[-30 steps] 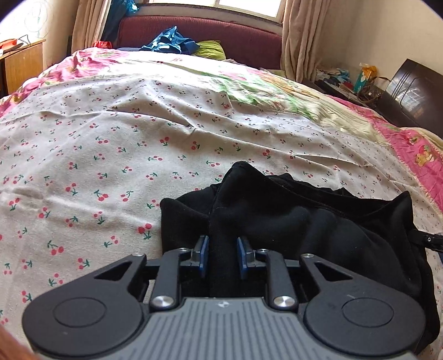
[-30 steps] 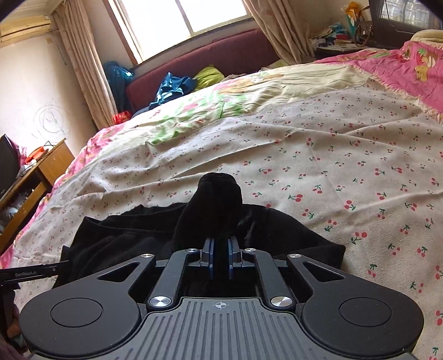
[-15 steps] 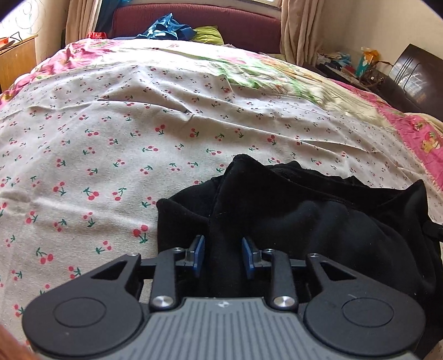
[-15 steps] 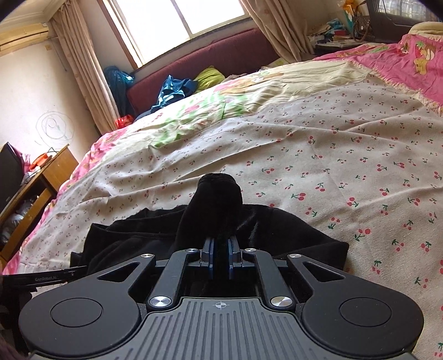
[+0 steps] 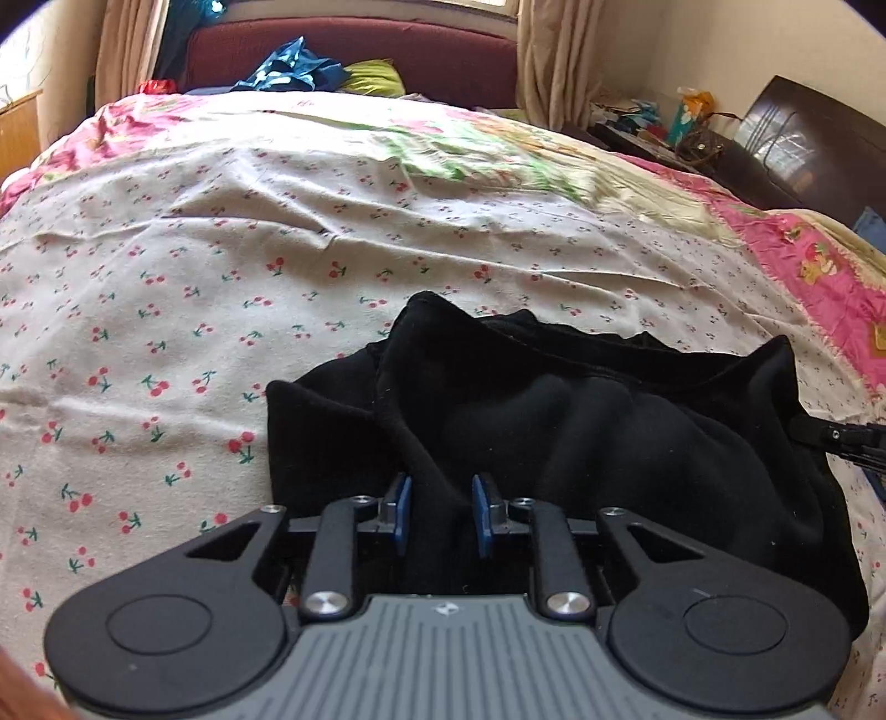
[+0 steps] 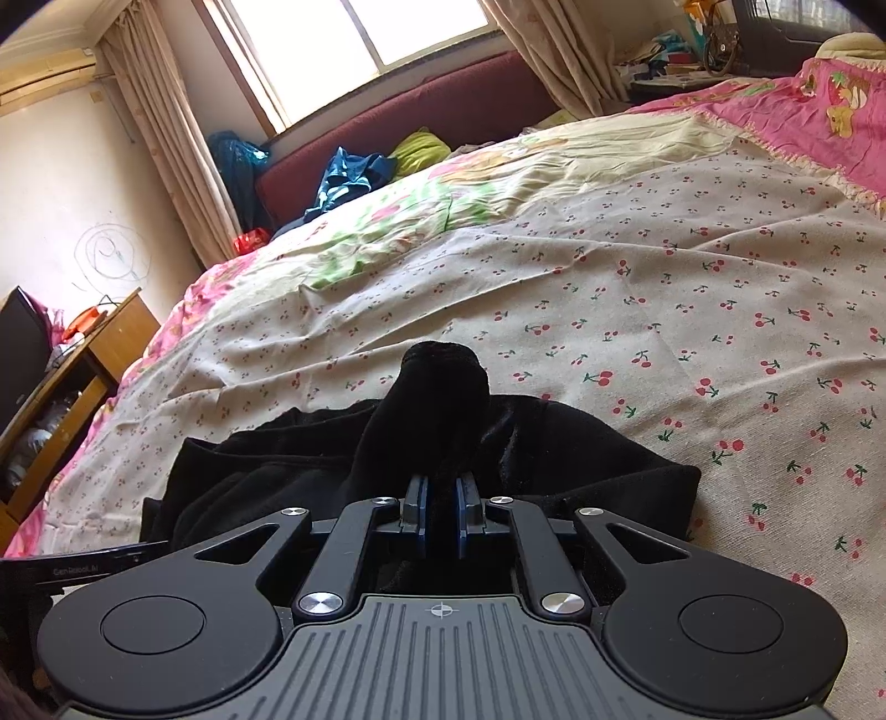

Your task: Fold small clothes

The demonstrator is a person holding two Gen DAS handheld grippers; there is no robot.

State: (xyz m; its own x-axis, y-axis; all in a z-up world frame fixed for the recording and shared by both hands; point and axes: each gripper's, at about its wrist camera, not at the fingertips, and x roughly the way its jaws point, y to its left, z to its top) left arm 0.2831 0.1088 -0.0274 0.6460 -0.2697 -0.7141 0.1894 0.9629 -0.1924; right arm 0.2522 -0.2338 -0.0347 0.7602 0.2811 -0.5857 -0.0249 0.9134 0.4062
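A black fleece garment (image 5: 581, 421) lies bunched on the cherry-print bedsheet (image 5: 221, 288). My left gripper (image 5: 440, 512) has its blue pads apart, with a fold of the black cloth lying loosely between them. My right gripper (image 6: 441, 512) is shut on another bunched fold of the same garment (image 6: 437, 399), which stands up in a peak in front of the fingers. The right gripper's side shows at the right edge of the left wrist view (image 5: 841, 440).
The bed is wide, with a pink floral quilt (image 6: 830, 111) at the far right. A maroon sofa (image 5: 354, 50) with blue and green clothes stands under the window. A wooden desk (image 6: 72, 382) is at the left and a cluttered dark cabinet (image 5: 786, 149) at the right.
My left gripper's pads have spread apart, loosening their hold on the black cloth. The right gripper stays shut on its fold. Both views have shifted slightly.
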